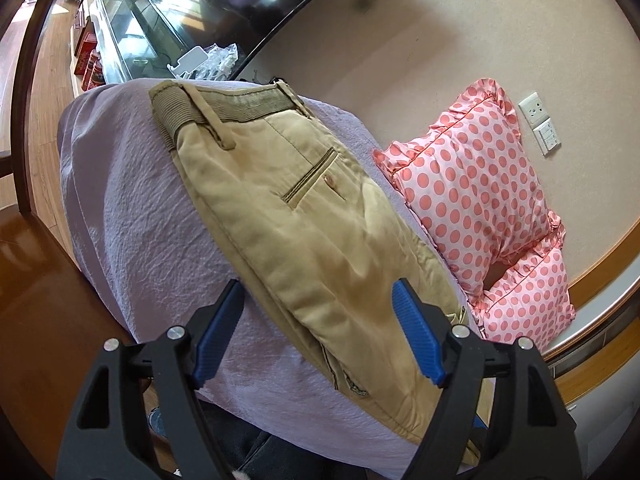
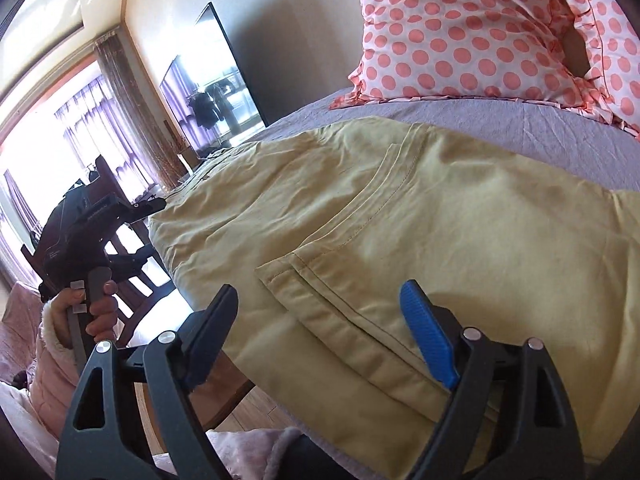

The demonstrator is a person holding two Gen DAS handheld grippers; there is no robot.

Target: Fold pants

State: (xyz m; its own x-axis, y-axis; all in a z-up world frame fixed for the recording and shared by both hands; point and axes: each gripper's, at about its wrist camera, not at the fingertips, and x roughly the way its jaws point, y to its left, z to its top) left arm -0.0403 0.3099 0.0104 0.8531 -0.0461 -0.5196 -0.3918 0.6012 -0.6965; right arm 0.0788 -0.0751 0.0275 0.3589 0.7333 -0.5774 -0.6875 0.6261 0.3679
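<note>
Khaki pants [image 1: 304,216] lie folded on the lilac bed [image 1: 132,216], waistband at the far end and back pocket facing up. My left gripper [image 1: 318,300] is open just above the near part of the pants, its blue pads on either side of the cloth. In the right wrist view the pants [image 2: 400,220] spread across the bed, with a folded hem layer near the front. My right gripper [image 2: 320,300] is open over that near hem edge. The left gripper [image 2: 142,226] shows at the left, held in a hand, jaws apart.
Two pink polka-dot pillows [image 1: 472,184] lie at the head of the bed, also in the right wrist view [image 2: 460,28]. A black TV screen [image 2: 236,60] stands by the wall. A wooden chair [image 2: 132,272] stands beside the bed. Wall sockets [image 1: 540,124] sit above the pillows.
</note>
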